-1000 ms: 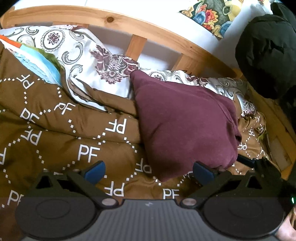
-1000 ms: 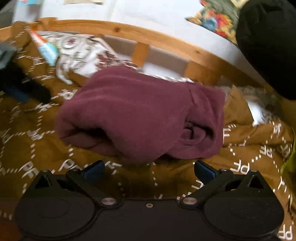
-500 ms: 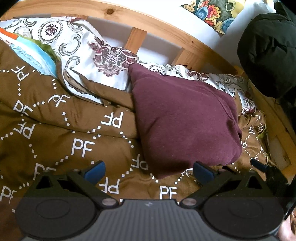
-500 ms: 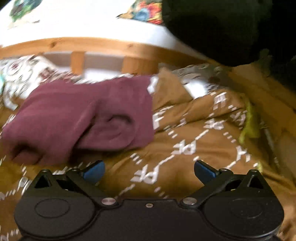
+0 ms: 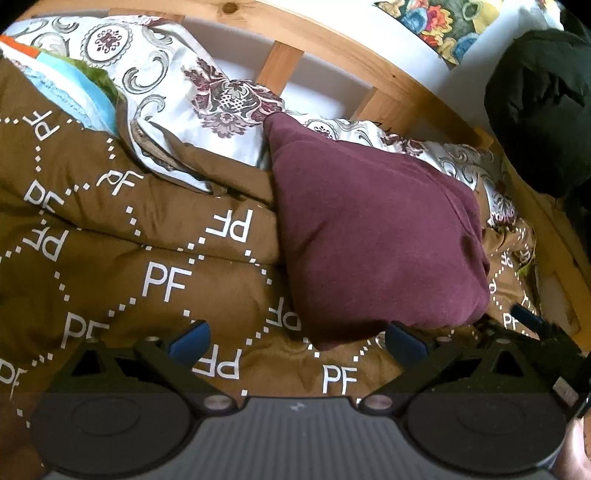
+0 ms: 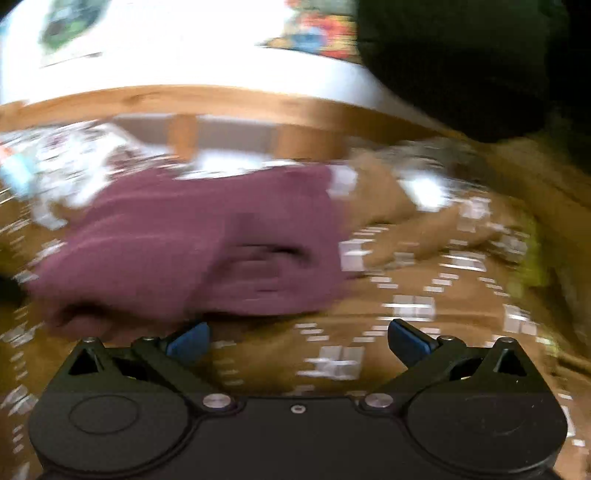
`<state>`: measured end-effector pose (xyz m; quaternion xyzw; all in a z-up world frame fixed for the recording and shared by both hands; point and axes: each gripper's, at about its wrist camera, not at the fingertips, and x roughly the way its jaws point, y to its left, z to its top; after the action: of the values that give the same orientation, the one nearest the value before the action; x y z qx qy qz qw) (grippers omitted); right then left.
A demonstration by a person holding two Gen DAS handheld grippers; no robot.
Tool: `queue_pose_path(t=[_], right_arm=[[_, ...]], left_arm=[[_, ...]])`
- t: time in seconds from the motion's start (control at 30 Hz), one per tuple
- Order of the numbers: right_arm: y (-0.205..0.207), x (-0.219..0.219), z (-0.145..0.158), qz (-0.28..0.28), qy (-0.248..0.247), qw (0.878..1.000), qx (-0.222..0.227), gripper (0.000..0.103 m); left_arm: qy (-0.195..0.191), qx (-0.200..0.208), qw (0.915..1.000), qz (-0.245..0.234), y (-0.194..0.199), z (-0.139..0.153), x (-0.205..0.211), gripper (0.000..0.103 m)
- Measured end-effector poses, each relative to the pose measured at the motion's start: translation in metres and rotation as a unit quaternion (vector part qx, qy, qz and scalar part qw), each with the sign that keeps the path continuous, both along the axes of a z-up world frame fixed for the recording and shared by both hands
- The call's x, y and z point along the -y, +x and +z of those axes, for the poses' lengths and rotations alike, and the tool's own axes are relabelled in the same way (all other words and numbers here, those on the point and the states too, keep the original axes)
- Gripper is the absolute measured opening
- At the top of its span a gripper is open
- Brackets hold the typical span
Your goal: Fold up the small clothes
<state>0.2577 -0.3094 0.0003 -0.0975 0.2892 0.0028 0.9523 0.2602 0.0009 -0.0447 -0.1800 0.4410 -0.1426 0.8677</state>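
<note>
Ahead of my left fingers I see the bed's brown quilt (image 5: pixel 155 251) carrying the folded maroon garment (image 5: pixel 373 236), patterned pillows (image 5: pixel 192 85) beyond.

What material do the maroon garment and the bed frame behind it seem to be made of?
Maroon garment: probably a soft knit or fleece, judging by its matte, slightly fuzzy surface and thick rounded folds. Bed frame: light wood, likely pine, given its visible grain and a dark knot; the finish is unclear.

Left gripper (image 5: pixel 297 338) jaws spread wide, nothing between them. Folded maroon garment (image 5: pixel 373 243) lies ahead, right of centre, on the brown "PF" duvet (image 5: pixel 129 258) — near edge just beyond the right fingertip. Patterned white pillow (image 5: pixel 177 92) farther off, left — against the wooden headboard (image 5: pixel 332 40).
</note>
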Motion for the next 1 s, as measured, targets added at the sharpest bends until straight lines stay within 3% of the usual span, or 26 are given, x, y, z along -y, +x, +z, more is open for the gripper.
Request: queue_pose_path(t=[0.1,0.2,0.43,0.67,0.8,0.93,1.0], right_arm=[[0.001,0.03,0.005,-0.062,0.017,0.998,0.001,0.102],[-0.006,0.057,0.007,-0.081,0.052,0.995,0.005,0.102],[0.003,0.078,0.024,0.017,0.182,0.983,0.003,0.102],[0.051,0.062,0.04,0.077,0.226,0.971,-0.011,0.102],[0.083,0.051,0.042,0.077,0.24,0.968,-0.021,0.101],[0.105,0.044,0.031,0.046,0.266,0.961,-0.054,0.087],[0.107,0.041,0.026,0.04,0.271,0.96,-0.06,0.072]], left_arm=[[-0.024,0.001,0.9997,0.009,0.003,-0.003,-0.007,0.102],[-0.061,0.007,0.998,0.017,0.007,-0.006,-0.013,0.102],[-0.118,0.017,0.9928,-0.01,0.022,-0.015,-0.006,0.102],[-0.167,-0.013,0.9859,-0.007,0.031,-0.039,-0.007,0.102],[-0.161,-0.017,0.9867,-0.01,0.037,-0.042,-0.005,0.103],[-0.168,-0.024,0.9853,-0.02,0.044,-0.046,0.0,0.103],[-0.181,-0.032,0.9827,-0.025,0.048,-0.048,0.0,0.103]])
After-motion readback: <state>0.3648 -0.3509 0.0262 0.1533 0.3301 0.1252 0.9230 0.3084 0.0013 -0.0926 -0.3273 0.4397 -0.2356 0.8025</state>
